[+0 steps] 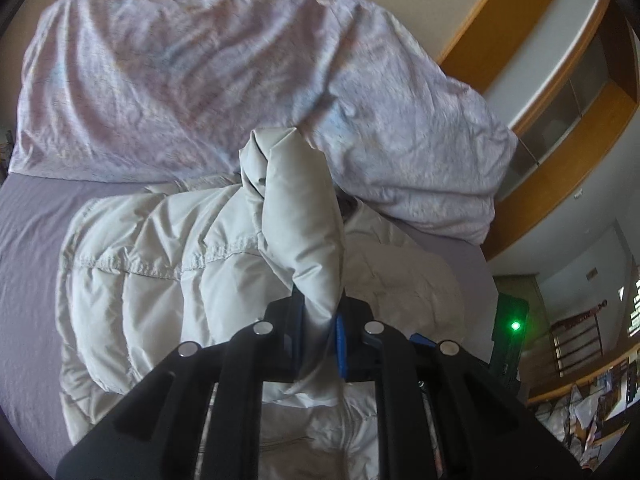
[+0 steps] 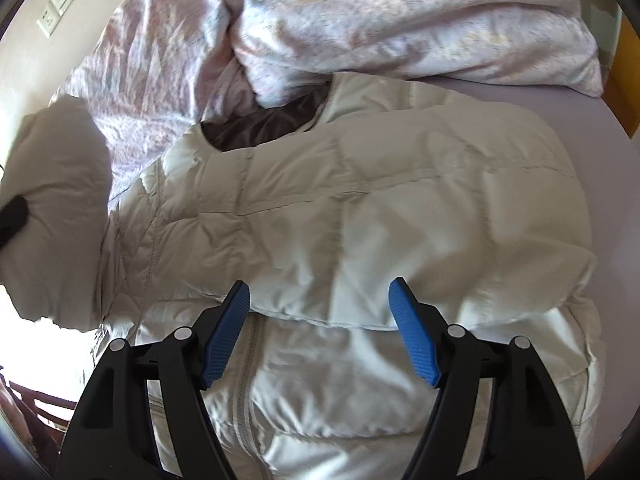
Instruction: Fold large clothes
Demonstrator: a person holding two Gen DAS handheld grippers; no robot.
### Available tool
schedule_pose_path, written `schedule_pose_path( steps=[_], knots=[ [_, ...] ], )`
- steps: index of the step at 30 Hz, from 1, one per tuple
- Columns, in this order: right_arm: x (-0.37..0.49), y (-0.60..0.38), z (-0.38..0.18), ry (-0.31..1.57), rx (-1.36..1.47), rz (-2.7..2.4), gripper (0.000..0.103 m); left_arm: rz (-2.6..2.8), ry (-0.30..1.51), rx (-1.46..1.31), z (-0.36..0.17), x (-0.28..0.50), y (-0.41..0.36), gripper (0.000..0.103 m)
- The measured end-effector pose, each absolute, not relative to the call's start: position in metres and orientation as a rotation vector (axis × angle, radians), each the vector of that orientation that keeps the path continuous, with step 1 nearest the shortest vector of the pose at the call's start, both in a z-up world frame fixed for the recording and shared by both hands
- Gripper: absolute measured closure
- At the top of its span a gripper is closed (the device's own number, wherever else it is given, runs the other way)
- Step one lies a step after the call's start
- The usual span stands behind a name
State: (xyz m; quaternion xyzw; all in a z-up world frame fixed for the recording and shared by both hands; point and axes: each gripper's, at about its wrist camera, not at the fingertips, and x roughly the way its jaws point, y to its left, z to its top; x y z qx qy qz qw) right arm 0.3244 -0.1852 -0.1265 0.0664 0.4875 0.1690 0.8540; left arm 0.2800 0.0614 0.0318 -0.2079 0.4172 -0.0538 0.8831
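Note:
A pale grey puffer jacket [image 2: 340, 208] lies on the lilac bed sheet [image 1: 28, 240], its dark lining showing at the collar [image 2: 256, 124]. My left gripper [image 1: 320, 320] is shut on one sleeve [image 1: 304, 216] and holds it up above the jacket body [image 1: 160, 264]. The lifted sleeve also shows at the left of the right wrist view [image 2: 56, 200]. My right gripper [image 2: 320, 328] is open and empty, hovering just over the jacket's middle near the zip [image 2: 246, 392].
A crumpled floral duvet [image 1: 200, 72] is heaped along the head of the bed, touching the jacket's collar. A wooden frame [image 1: 560, 152] stands right of the bed. A wall switch [image 2: 60, 0] is at upper left.

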Motion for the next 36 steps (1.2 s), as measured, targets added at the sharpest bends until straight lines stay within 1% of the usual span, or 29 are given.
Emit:
schedule_pose_path(
  steps=[3,6,9,10,11,16,19,22,24,25,26,27,29,30,33,36],
  knots=[
    [0.324,-0.197,-0.127,1.024,0.151,0.338,0.029,-0.130,0.911,-0.418,0.020,0.291,0.043,0.089],
    [0.323,-0.206,-0.126,1.018,0.163,0.327,0.029,-0.143,0.954,-0.412,0.008,0.299,0.029,0.082],
    [0.323,-0.209,-0.124,1.011,0.173,0.327,0.030,-0.167,0.969,-0.429,0.001,0.299,0.026,0.069],
    [0.322,-0.209,-0.122,1.008,0.180,0.335,0.030,-0.167,0.969,-0.421,0.002,0.297,0.026,0.059],
    [0.322,-0.208,-0.121,1.005,0.188,0.347,0.030,-0.162,0.962,-0.411,0.003,0.295,0.027,0.053],
    [0.324,-0.190,-0.109,1.005,0.218,0.440,0.030,-0.106,0.956,-0.383,0.004,0.290,0.045,0.052],
    [0.329,-0.171,-0.106,1.022,0.224,0.479,0.034,-0.041,0.968,-0.376,-0.002,0.282,0.067,0.052],
    [0.336,-0.155,-0.111,1.060,0.225,0.491,0.041,0.017,0.978,-0.378,-0.007,0.272,0.090,0.049],
    [0.340,-0.146,-0.119,1.088,0.223,0.485,0.048,0.052,0.978,-0.378,-0.009,0.263,0.104,0.047],
    [0.342,-0.140,-0.123,1.103,0.213,0.473,0.049,0.068,0.978,-0.376,-0.010,0.259,0.111,0.046],
    [0.344,-0.137,-0.126,1.113,0.205,0.464,0.055,0.083,0.978,-0.374,-0.010,0.255,0.118,0.046],
    [0.346,-0.132,-0.132,1.133,0.195,0.454,0.066,0.093,0.978,-0.373,-0.011,0.251,0.122,0.045],
    [0.346,-0.127,-0.138,1.142,0.186,0.456,0.080,0.123,0.981,-0.368,-0.013,0.242,0.135,0.042],
    [0.344,-0.126,-0.137,1.125,0.167,0.449,0.090,0.136,0.984,-0.363,-0.015,0.238,0.139,0.042],
    [0.340,-0.129,-0.132,1.078,0.140,0.392,0.097,0.167,0.994,-0.346,-0.019,0.227,0.152,0.040],
    [0.341,-0.139,-0.129,1.065,0.169,0.338,0.098,0.192,1.009,-0.330,-0.025,0.216,0.165,0.038]
  ],
)
